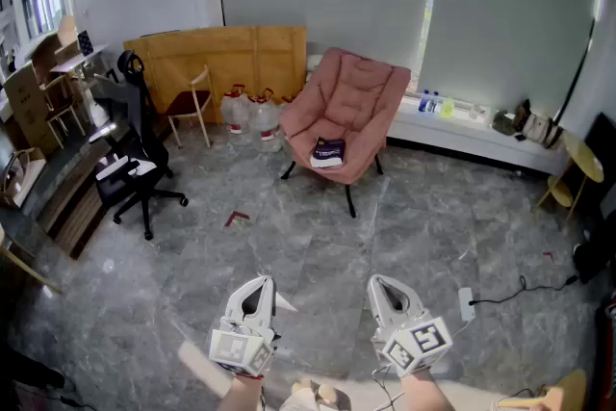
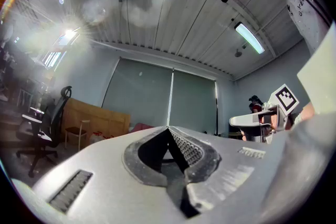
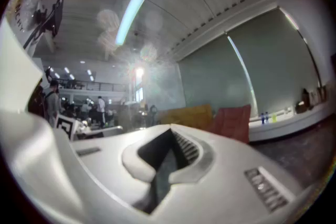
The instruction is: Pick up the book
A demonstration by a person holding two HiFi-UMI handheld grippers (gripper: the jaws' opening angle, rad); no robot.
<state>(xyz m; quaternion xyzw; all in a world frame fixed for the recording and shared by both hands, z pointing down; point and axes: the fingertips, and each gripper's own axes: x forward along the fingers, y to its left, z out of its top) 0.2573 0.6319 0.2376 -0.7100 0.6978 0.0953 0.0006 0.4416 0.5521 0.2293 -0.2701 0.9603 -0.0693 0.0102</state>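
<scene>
Book (image 1: 328, 152) on pink chair (image 1: 358, 91) seat, title unreadable; L tool (image 1: 256, 289) & R tool (image 1: 385, 287) jaws together, empty.

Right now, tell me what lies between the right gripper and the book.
Head view: between right gripper and book, only bare grey floor, then the front edge of the pink armchair.

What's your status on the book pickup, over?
Left tool shut, empty; right tool shut, empty. Book lying on pink armchair seat, across the room. Nothing seen blocking.
</scene>
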